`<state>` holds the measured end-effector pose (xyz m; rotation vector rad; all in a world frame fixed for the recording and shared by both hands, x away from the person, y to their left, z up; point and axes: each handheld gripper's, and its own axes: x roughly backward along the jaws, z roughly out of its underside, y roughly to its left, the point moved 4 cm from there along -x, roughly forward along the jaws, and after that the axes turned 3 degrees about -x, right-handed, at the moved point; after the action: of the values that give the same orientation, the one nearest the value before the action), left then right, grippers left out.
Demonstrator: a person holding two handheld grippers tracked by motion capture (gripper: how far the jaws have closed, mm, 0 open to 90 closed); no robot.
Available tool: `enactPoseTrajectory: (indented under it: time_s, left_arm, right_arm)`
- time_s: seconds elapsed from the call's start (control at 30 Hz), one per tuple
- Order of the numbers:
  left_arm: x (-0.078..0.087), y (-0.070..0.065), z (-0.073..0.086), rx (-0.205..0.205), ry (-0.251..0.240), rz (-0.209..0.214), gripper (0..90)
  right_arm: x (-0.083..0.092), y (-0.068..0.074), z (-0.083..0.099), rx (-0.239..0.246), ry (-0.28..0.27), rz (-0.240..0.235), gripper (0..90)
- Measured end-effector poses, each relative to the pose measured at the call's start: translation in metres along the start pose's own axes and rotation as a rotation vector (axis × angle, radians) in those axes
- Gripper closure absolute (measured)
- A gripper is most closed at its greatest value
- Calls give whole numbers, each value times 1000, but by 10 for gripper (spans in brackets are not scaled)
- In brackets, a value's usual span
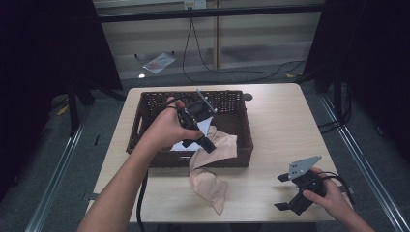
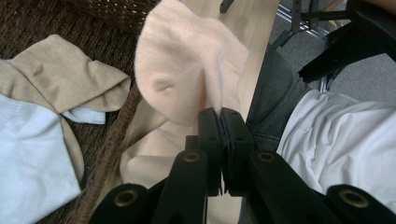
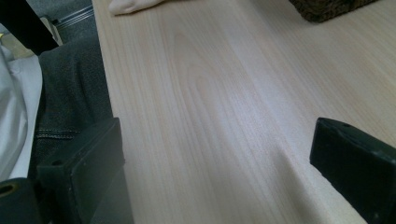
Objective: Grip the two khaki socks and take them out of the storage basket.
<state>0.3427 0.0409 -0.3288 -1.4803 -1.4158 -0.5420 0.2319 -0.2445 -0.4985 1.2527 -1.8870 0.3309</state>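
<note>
My right gripper [image 1: 291, 192] hovers spread wide over bare counter [image 1: 280, 125] near its front edge, while my left gripper [image 1: 207, 143] pinches the peach sock [image 1: 209, 180] draped over the basket [image 1: 145, 121] rim.

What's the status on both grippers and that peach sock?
Left gripper shut on peach sock, which drapes over wicker basket front wall onto table. Right gripper open, near table's front right edge. Nothing blocking.

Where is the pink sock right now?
In the high view the pink sock hangs over the front rim of the brown basket onto the table, near the middle, pinched by the left hand-held gripper.
</note>
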Motion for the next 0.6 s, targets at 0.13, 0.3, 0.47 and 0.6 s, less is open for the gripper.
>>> enactPoseTrajectory:
  time_s: [0.13, 0.3, 0.47, 0.6]
  left_arm:
    - [-6, -1, 1, -6, 0, -3, 879]
    - [-12, -2, 3, -7, -8, -4, 878]
    - [-19, -3, 7, -20, -1, -1, 878]
    - [-24, -5, 10, -23, -13, -3, 878]
  right_arm:
    - [0, 0, 0, 0, -3, 0, 28]
    - [0, 0, 0, 0, -1, -1, 28]
    - [0, 0, 0, 0, -3, 0, 28]
    - [0, 0, 0, 5, -1, 0, 28]
